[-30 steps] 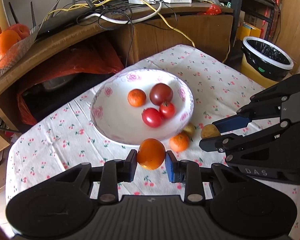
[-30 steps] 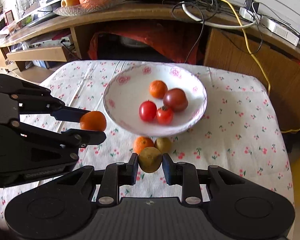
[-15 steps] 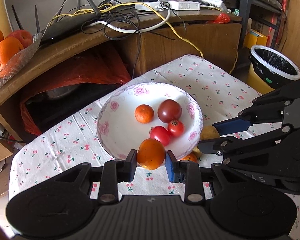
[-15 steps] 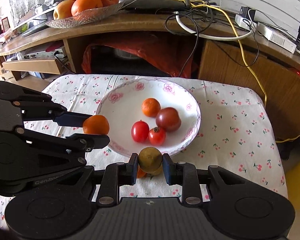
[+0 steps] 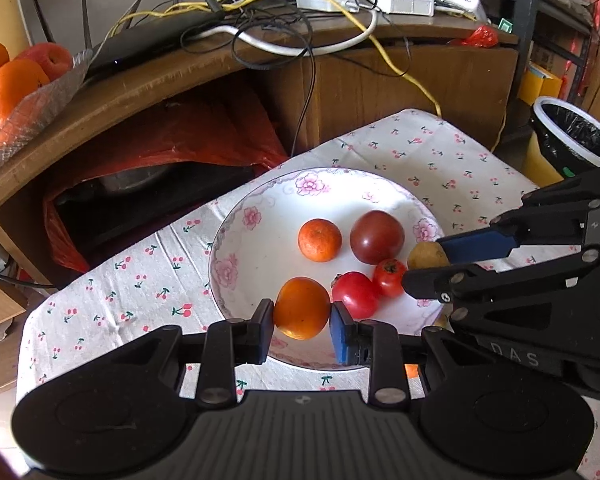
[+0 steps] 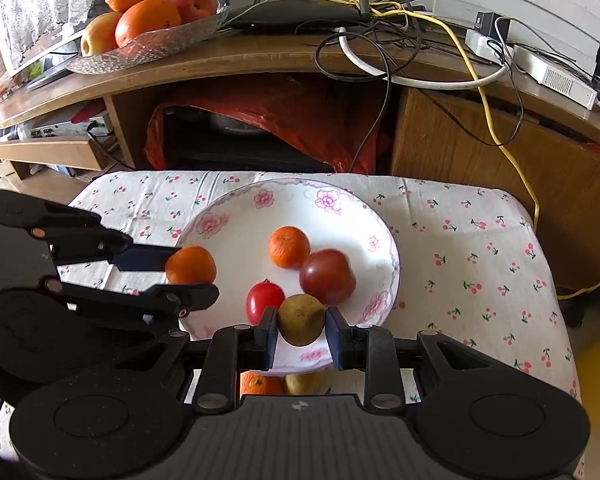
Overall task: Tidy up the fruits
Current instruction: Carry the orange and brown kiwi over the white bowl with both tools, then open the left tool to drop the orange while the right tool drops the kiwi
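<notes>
Both fruits now over bowl [image 5: 236, 248], floral tablecloth [image 6: 480, 240]

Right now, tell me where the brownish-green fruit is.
The brownish-green fruit sits clamped in the right gripper, over the near rim of the flowered bowl, beside the red tomato.

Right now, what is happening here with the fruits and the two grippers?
A person is gathering fruit into the flowered bowl. The left gripper holds an orange in its jaws over the bowl's near side. The right gripper holds a yellow-brown fruit above the near rim. A tangerine, a dark tomato and two red tomatoes lie inside.
</notes>
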The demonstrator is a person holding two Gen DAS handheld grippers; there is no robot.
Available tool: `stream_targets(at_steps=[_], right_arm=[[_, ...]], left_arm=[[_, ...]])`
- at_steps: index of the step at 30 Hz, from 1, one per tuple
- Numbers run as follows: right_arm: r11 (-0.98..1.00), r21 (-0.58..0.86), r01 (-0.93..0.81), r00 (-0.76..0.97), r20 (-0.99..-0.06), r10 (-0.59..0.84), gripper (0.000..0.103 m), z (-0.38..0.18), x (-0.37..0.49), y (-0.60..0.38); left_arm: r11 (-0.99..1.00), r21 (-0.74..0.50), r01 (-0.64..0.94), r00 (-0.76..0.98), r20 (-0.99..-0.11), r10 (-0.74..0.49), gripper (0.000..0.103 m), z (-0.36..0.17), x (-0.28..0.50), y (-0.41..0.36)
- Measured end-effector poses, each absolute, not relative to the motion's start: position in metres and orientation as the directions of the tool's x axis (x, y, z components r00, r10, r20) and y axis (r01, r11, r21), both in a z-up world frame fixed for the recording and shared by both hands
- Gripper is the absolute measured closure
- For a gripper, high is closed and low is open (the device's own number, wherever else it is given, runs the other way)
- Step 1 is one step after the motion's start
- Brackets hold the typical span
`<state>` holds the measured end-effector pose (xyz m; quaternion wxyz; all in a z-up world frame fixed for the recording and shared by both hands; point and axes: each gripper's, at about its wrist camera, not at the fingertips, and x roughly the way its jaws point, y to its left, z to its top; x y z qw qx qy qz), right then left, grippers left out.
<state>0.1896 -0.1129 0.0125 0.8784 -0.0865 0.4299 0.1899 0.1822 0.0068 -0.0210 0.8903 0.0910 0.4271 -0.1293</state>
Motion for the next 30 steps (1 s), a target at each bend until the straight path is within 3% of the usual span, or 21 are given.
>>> stream_targets(at_steps=[30], right_arm=[[0.907,0.03,-0.419,0.567,-0.772,0.287,0.079,-0.004,0.218,-0.105]], left_arm=[[0.969,0.03,0.245,0.591,-0.797,-0.124,0.065,-0.043,0.21,0.016]])
